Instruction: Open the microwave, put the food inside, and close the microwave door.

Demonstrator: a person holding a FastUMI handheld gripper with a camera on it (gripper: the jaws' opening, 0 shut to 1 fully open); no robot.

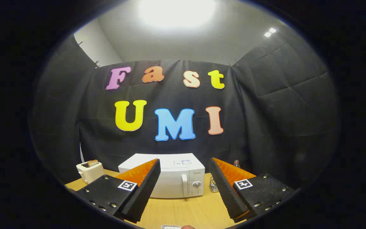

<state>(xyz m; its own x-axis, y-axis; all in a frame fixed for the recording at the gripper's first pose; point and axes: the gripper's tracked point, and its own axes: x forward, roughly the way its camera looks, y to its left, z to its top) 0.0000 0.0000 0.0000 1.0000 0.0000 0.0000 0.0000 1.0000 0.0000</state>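
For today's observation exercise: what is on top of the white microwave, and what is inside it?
On the microwave lies a small label or sticker. Its door is closed, so the inside is hidden. The gripper is open, short of it, fingers apart and holding nothing.

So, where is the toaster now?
The toaster stands on the wooden table, left of the closed microwave, beyond the open gripper fingers.

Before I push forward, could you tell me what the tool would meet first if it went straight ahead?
Probably the white microwave, its door closed, beyond the open tool; bare wooden table lies between, though depth is unclear.
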